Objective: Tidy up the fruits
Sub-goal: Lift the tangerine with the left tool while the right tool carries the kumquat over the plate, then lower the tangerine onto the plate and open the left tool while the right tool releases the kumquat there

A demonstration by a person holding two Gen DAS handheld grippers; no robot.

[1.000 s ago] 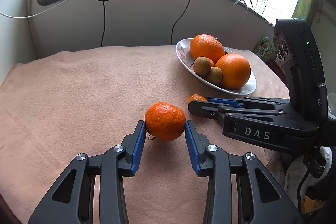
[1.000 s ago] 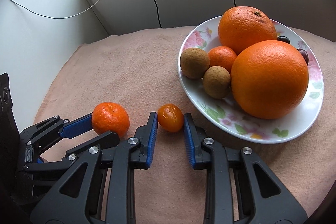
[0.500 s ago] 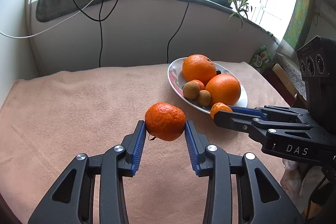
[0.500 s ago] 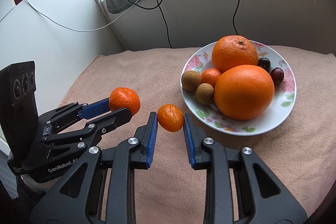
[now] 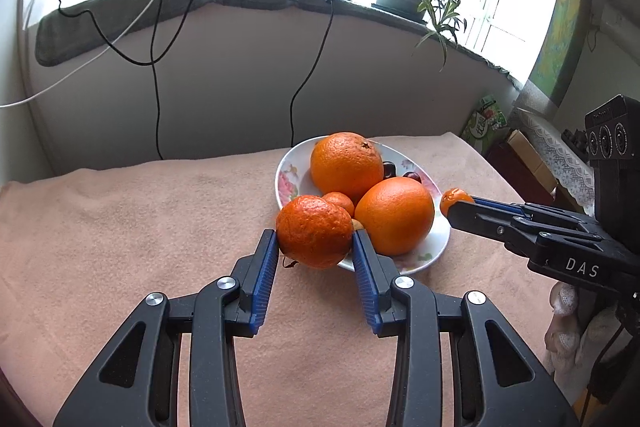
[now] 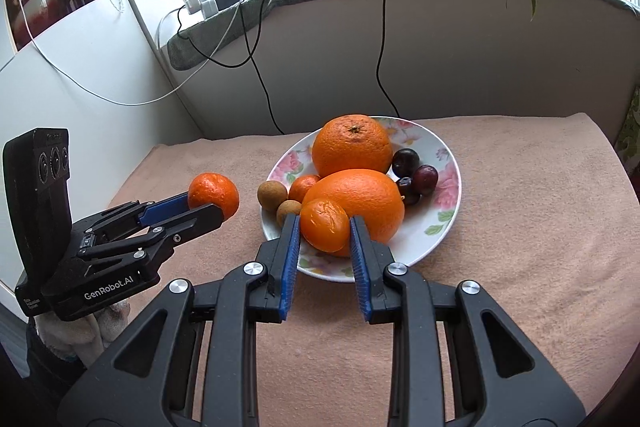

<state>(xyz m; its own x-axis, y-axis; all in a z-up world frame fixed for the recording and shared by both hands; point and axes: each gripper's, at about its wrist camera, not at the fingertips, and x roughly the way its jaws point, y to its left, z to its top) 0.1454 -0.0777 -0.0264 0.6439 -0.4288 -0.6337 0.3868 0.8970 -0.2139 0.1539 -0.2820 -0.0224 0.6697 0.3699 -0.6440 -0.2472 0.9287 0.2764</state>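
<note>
Pink cloth [image 6: 500,267] under window. Your left gripper [image 5: 315,255] pinches tangerine [image 5: 314,231], right gripper [image 6: 325,233] pinches small mandarin [image 6: 324,225]; both lifted off cloth since a second ago, now near plate [image 6: 440,223], probably over rim. Release next.

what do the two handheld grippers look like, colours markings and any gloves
Both are matte black plastic with silver pivot screws and ribbed blue pads inside the fingers. The left gripper has white "GenRobot.AI" lettering on its side and a boxy black top with three round lenses. The right gripper has "DAS" in white and the same three-lens box. White knit gloves cover the hands; a thin black cable hangs by the right one.
</note>
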